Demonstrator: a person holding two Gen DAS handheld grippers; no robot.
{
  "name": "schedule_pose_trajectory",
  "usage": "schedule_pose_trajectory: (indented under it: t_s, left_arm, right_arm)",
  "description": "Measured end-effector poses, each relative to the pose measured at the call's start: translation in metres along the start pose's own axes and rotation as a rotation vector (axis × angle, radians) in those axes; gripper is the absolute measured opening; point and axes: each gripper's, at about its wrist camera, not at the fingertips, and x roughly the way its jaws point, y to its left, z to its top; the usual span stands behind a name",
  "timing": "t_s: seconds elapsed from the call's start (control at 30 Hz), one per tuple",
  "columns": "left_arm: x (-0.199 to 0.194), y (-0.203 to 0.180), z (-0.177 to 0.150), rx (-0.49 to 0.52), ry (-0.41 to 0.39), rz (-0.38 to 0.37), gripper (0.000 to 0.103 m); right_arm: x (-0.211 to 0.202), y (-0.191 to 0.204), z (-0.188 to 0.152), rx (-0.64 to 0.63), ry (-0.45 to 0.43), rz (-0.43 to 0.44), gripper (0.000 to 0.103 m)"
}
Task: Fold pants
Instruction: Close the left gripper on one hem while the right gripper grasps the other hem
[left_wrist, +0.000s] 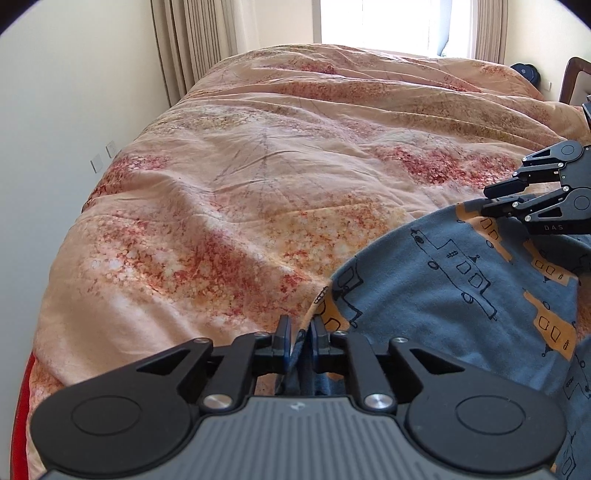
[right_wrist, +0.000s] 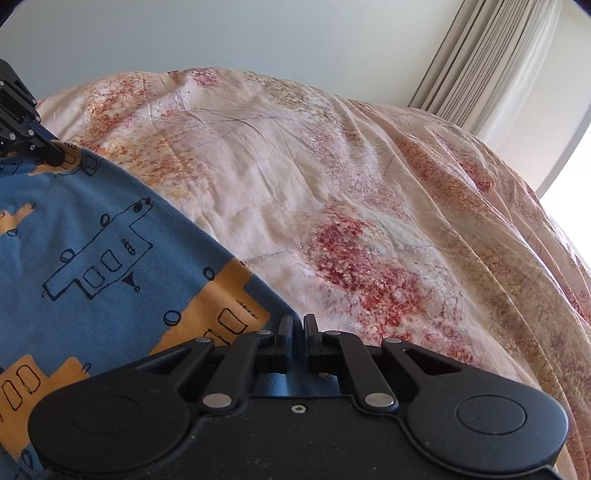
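Pinching pants (left_wrist: 461, 280) edge: left claw (left_wrist: 300, 332), right claw (right_wrist: 297, 328) clamped on fabric, over bedspread (left_wrist: 240, 177).

We are reading only the letters "DAS", printed in white on the black two-finger right gripper (left_wrist: 496, 195).

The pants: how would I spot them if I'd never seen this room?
Find the big bed with the peach floral quilt. On its near side lie the pants, pinched by both claws. They are the only blue cloth, printed with orange blocks and black doodles.
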Motion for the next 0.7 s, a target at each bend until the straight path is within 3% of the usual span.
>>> schedule_pose_trajectory:
  t_s: [0.1, 0.17, 0.27, 0.33, 0.37, 0.4, 0.43, 0.5, 0.7]
  left_arm:
    - [0.002, 0.005, 0.0, -0.013, 0.011, -0.014, 0.022]
    - [0.006, 0.007, 0.001, -0.032, 0.028, -0.02, 0.025]
    - [0.009, 0.009, 0.001, -0.052, 0.042, -0.031, 0.025]
    - [0.007, 0.008, 0.001, -0.051, 0.042, -0.047, 0.006]
    - [0.006, 0.006, 0.001, -0.051, 0.042, -0.051, 0.004]
    - [0.004, 0.004, 0.002, -0.05, 0.038, -0.042, 0.003]
    - [0.0, 0.001, 0.002, -0.045, 0.029, -0.031, 0.002]
    - [-0.009, -0.004, 0.002, -0.046, -0.001, -0.017, 0.002]
    - [-0.066, -0.022, -0.008, 0.007, -0.161, -0.009, 0.002]
  right_arm:
    - [0.0, -0.005, -0.001, 0.023, 0.003, 0.054, 0.045]
    - [0.007, -0.012, -0.001, 0.081, 0.025, 0.092, 0.051]
    - [0.017, -0.02, -0.003, 0.174, 0.041, 0.125, 0.052]
    - [0.019, -0.022, -0.005, 0.213, 0.042, 0.141, 0.048]
    - [0.019, -0.022, -0.006, 0.223, 0.041, 0.148, 0.035]
    - [0.018, -0.02, -0.006, 0.224, 0.042, 0.157, 0.014]
    - [0.015, -0.018, -0.006, 0.212, 0.04, 0.152, 0.008]
    - [0.004, -0.01, -0.005, 0.171, 0.006, 0.1, 0.001]
    - [-0.069, 0.007, -0.013, 0.139, -0.185, -0.029, 0.001]
